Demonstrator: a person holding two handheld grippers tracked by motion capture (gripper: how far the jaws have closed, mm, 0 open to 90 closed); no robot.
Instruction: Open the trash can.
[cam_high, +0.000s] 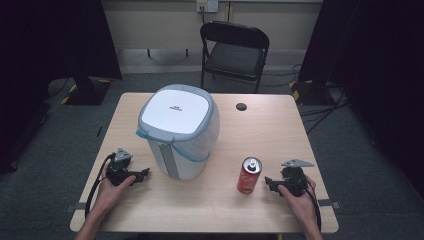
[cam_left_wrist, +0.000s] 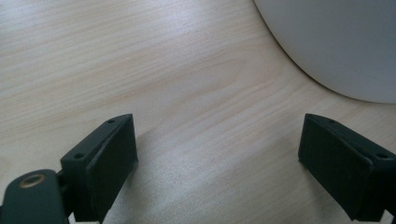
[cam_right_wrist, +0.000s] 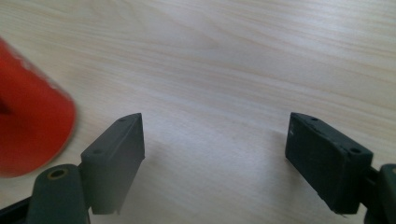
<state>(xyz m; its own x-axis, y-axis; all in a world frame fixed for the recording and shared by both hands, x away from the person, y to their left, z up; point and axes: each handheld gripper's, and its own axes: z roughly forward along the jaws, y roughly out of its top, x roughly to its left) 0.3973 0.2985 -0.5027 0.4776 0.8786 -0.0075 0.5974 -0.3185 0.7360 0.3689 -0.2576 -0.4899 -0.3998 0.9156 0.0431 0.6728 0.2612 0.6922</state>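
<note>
Red can (cam_high: 249, 175) stands upright and untouched near the worktop's (cam_high: 260, 125) right edge, just left of the empty, wide-open right gripper (cam_high: 268, 183); left gripper (cam_high: 145, 173), likewise open, rests beside the lidded bin (cam_high: 179, 131): work apparently not begun.

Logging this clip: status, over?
Left gripper and right gripper open, empty, on table. Red can upright beside right gripper. Lidded bin shut. Nothing blocking.

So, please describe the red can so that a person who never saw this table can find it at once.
Start at the large white bin with a grey-rimmed lid in the middle of the wooden table. To its right, nearer the person, a small red can stands upright beside the right gripper. It is the table's only red thing, with a silver top.
</note>
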